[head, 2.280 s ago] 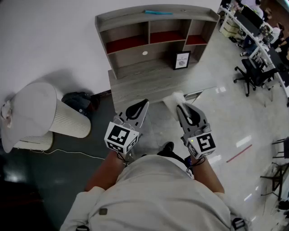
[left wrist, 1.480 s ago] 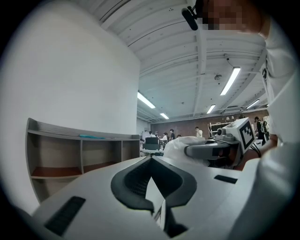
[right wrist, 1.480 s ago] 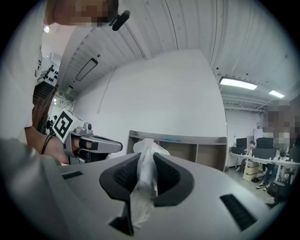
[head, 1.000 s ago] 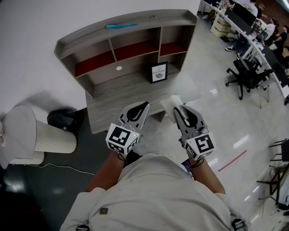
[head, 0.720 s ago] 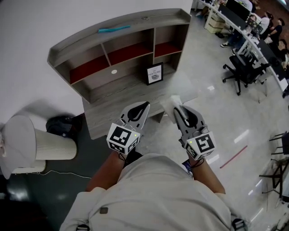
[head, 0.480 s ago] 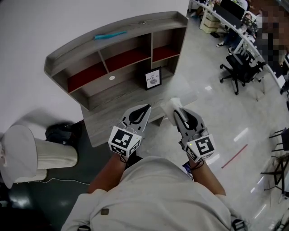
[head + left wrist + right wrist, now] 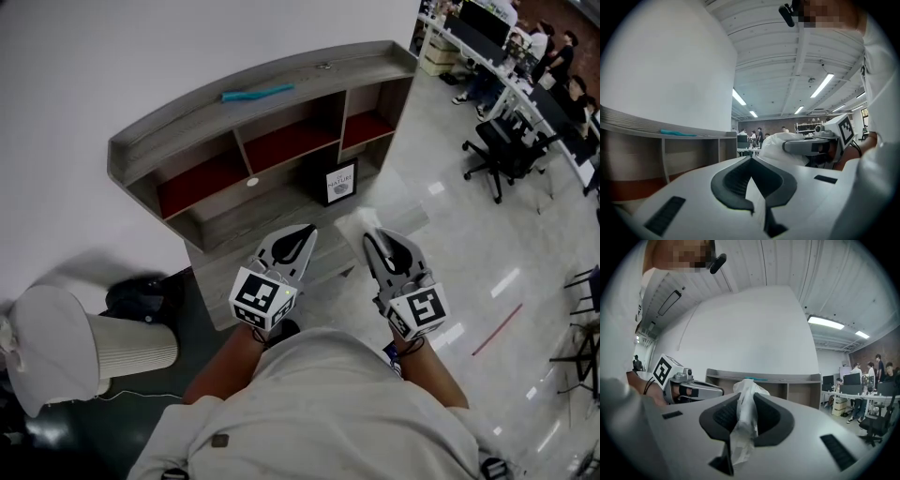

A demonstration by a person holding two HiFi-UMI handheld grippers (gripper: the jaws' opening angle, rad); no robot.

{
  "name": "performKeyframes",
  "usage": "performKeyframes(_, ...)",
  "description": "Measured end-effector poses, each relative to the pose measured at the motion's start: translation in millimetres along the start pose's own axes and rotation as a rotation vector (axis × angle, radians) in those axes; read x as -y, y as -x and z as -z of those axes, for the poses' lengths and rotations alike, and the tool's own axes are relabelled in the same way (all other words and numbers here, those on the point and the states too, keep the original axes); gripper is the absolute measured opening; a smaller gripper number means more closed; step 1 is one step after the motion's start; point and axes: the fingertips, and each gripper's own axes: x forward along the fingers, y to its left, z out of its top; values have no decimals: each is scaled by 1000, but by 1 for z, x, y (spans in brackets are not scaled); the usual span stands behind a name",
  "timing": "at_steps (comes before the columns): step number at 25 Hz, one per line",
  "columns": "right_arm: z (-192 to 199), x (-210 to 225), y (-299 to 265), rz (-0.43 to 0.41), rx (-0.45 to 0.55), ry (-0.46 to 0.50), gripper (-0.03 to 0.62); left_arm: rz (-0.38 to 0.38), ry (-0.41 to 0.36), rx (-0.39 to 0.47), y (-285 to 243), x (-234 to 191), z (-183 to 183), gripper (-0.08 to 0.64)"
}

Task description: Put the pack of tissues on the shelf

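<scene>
Right gripper (image 7: 372, 235) is clamping the tissues (image 7: 351, 225); I am seeing its jaws pinching the crinkled white wrap narrowly, with the bulk of the pack bulging out past the tips. In the right gripper view the wrap is running down the whole gap between the pads and spilling out at the near end. The tissues are hanging in the air over the near right part of the desk (image 7: 246, 232), just near of the frame (image 7: 339, 181), and are not touching the shelf (image 7: 197, 131).

Left gripper (image 7: 306, 231) is hovering just left of the right one, at about the same height. Its jaws are lying together with nothing between them, as its own view is showing.

The shelf is standing on the far side of the desk against the white wall, with three upper compartments lined in red. A teal strip (image 7: 257, 93) is lying on its top board. The frame is standing upright on the desk under the right-hand compartments. Far right, a black chair (image 7: 504, 148) is standing on the glossy floor (image 7: 469, 244).
</scene>
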Motion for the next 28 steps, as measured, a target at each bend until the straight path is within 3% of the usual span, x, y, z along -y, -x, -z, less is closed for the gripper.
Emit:
performKeyframes(16, 14, -68, -91, 28, -55, 5, 84, 42, 27, -8, 45, -106, 17, 14)
performKeyframes(28, 34, -52, -151, -24, -98, 13, 84, -6, 40, -24, 34, -157, 31, 14)
